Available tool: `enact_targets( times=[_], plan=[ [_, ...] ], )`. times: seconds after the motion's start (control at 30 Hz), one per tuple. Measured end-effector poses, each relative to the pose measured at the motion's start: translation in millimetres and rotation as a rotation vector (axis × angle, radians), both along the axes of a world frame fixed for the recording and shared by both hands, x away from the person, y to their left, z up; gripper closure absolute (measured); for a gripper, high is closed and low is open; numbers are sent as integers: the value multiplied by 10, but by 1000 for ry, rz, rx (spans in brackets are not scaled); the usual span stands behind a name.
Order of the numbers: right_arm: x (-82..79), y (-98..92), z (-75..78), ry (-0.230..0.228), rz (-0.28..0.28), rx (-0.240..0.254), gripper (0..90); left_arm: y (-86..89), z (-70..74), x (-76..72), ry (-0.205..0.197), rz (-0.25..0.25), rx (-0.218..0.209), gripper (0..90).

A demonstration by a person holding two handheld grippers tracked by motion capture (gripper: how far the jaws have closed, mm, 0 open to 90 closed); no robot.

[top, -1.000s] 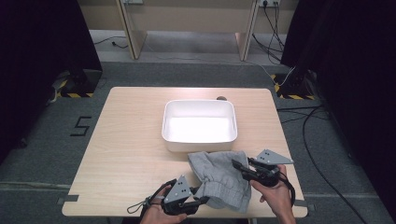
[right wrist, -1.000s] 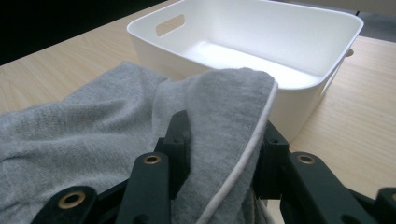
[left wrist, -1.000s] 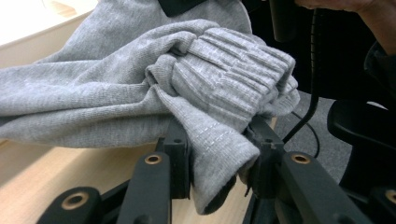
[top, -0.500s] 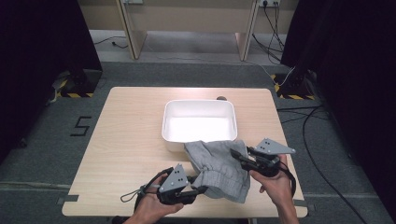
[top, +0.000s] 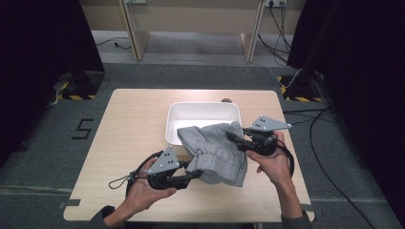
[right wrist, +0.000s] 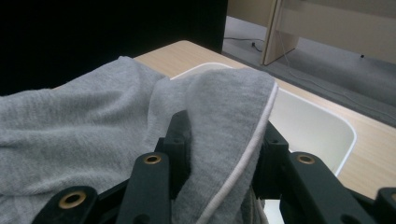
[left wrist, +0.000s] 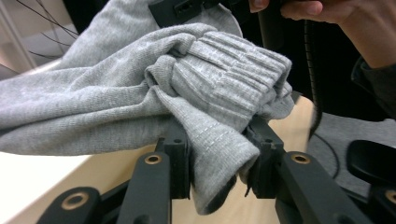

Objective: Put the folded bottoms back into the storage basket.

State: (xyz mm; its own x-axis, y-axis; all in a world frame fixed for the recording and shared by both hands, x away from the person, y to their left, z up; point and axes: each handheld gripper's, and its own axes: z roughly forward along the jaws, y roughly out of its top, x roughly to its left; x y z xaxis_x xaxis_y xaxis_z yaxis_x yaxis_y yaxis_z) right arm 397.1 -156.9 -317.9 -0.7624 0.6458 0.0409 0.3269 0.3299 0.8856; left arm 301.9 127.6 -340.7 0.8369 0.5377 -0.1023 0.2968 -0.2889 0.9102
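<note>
since a second ago both hands have lifted the grey garment (top: pixel 215 152) off the table (top: pixel 129 143) toward the white tub (top: pixel 203 112). the left gripper (top: pixel 193 175) is clamped on its ribbed cuff, the right gripper (top: pixel 232 137) on a piped hem, keeping the cloth spread so it hangs over the tub's near rim, likely to drop inside.

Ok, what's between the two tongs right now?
In the high view, the grey garment spans the stretch between the left tongs and right tongs, each clamped on an edge, hanging partly over the white bin.
</note>
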Motion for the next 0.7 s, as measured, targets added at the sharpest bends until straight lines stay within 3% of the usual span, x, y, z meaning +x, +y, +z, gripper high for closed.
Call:
enact_targets(
  times=[0.1,0.3,0.7],
  plan=[
    [106,71,62,-11,8,1,654,58,71,94,-17,23,8,658],
    [268,189,112,-16,17,-14,654,122,96,220,-15,47,4,658],
    [650,360,123,7,7,-42,655,215,97,617,19,83,9,659]
  ],
)
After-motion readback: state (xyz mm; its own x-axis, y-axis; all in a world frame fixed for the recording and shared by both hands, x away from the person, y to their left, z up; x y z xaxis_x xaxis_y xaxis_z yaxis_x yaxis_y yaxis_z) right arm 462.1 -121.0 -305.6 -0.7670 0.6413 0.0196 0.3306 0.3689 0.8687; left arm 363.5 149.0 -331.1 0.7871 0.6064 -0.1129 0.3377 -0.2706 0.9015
